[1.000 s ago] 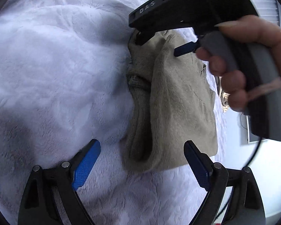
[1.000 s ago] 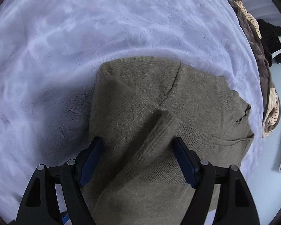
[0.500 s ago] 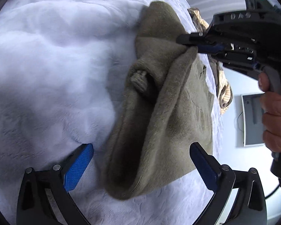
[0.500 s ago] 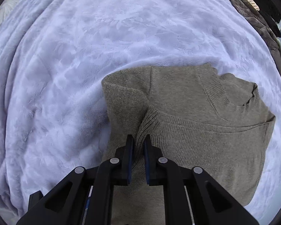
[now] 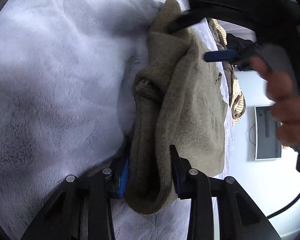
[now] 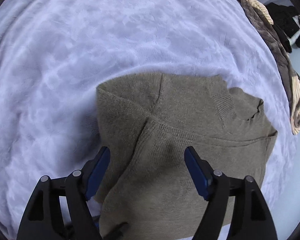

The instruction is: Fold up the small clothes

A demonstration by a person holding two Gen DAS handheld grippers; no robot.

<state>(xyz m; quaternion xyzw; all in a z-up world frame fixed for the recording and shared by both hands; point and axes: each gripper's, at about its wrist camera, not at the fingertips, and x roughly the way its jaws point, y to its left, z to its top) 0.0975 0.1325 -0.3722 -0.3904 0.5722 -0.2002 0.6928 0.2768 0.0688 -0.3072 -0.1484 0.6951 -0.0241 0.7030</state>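
Observation:
An olive knit sweater [image 6: 180, 140] lies partly folded on a pale lilac fleece blanket [image 6: 90, 50]. In the left wrist view my left gripper [image 5: 150, 170] is shut on a thick folded edge of the sweater [image 5: 190, 110]. My right gripper [image 6: 148, 170] is open, its blue pads to either side of a sweater fold just below it. It also shows in the left wrist view [image 5: 220, 56], held by a hand over the sweater's far end.
A brown and cream striped garment [image 6: 280, 60] and a black item [image 6: 286, 20] lie at the blanket's right edge. A wall-mounted screen [image 5: 268, 132] shows beyond the bed in the left wrist view.
My right gripper was shut on the sweater fold half a second ago and has opened. My left gripper was open and has shut on the sweater's near edge.

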